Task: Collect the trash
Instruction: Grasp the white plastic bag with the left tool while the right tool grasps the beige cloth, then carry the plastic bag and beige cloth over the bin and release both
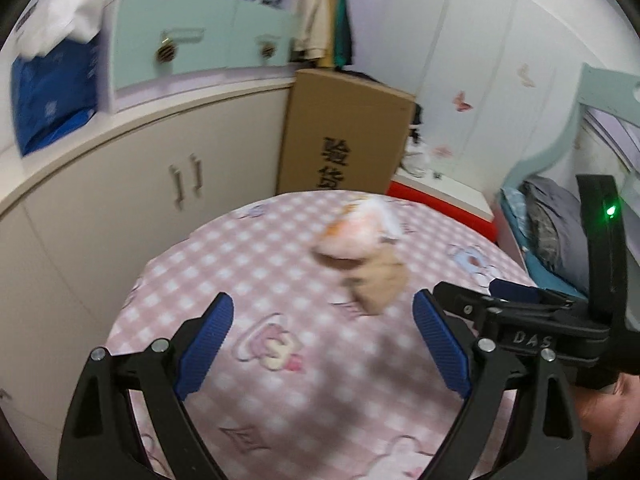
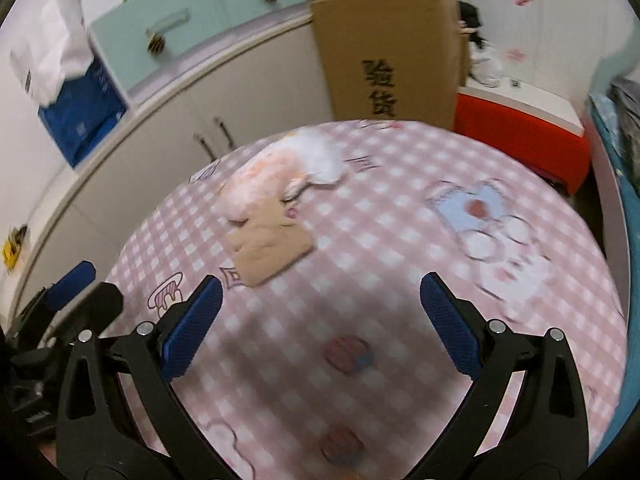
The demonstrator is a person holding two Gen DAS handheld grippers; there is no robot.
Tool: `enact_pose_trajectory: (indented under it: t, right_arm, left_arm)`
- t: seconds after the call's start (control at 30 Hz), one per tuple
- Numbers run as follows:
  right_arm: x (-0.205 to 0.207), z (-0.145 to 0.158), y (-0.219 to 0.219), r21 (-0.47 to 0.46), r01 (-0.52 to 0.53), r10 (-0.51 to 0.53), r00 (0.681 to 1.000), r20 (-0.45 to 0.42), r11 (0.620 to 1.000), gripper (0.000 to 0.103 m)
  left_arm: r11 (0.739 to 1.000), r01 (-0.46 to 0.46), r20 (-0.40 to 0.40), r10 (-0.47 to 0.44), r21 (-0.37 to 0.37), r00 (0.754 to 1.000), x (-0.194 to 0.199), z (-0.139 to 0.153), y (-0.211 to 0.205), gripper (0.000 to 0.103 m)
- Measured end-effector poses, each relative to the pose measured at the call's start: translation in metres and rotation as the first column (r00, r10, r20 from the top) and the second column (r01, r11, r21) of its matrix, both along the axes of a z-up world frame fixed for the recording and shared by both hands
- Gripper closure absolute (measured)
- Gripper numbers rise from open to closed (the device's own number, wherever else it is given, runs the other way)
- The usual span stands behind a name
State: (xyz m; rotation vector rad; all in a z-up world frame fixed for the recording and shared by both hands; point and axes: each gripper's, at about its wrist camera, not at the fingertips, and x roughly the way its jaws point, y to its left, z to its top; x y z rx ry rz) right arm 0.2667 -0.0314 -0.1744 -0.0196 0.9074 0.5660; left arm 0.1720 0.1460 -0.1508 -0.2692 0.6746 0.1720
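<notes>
Taking the round counter [image 2: 400, 240] with its pink checked cloth as the landmark: off its left edge stand beige cupboard doors [image 1: 120, 200]. Over its near left side the left gripper [image 1: 323, 312] hangs with jaws spread wide, nothing between them. On the far half of the counter lies the trash [image 2: 276, 200], a crumpled pink-and-white wrapper on tan paper (blurred). Over the near right side the right gripper [image 2: 320, 300] is likewise released, gripping nothing. Behind the counter stands a cardboard box [image 2: 388, 52].

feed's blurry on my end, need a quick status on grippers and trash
Left gripper open, empty. Right gripper open, empty. Crumpled pink-white wrapper and tan paper scrap lie on the pink checked tablecloth, untouched. Nothing in the way.
</notes>
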Motion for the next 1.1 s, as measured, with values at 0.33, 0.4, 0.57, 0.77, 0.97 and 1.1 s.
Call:
enact_pose_trajectory:
  t: [0.33,0.4,0.57,0.77,0.97,1.1]
  right_arm:
    - [0.022,-0.031,0.060,-0.082,-0.116,0.117,0.993,0.011,0.990,0.044]
    - [0.021,-0.031,0.052,-0.055,-0.122,0.123,0.992,0.018,0.991,0.050]
    - [0.022,-0.028,0.007,0.009,-0.063,0.063,0.998,0.006,0.998,0.053]
    - [0.017,-0.018,-0.065,0.089,0.051,-0.051,0.999,-0.006,0.995,0.053]
    - [0.004,-0.003,-0.127,0.134,0.131,-0.133,0.991,0.002,0.982,0.053]
    - [-0.006,0.008,-0.158,0.171,0.175,-0.180,0.984,0.013,0.970,0.053]
  left_arm:
    - [0.999,-0.039,-0.034,0.039,0.009,0.999,0.025,-0.016,0.031,0.014]
    - [1.000,-0.024,-0.034,0.024,0.018,0.999,0.034,-0.016,0.027,0.014]
    - [0.997,0.043,-0.046,-0.040,0.071,0.998,0.070,-0.017,0.005,0.014]
    - [0.979,0.102,-0.130,-0.080,0.175,0.988,0.131,-0.037,-0.019,0.013]
    - [0.982,0.166,-0.201,-0.145,0.091,0.969,0.158,-0.053,-0.022,0.060]
    - [0.978,0.196,-0.143,-0.184,0.073,0.972,0.134,-0.034,-0.039,0.062]
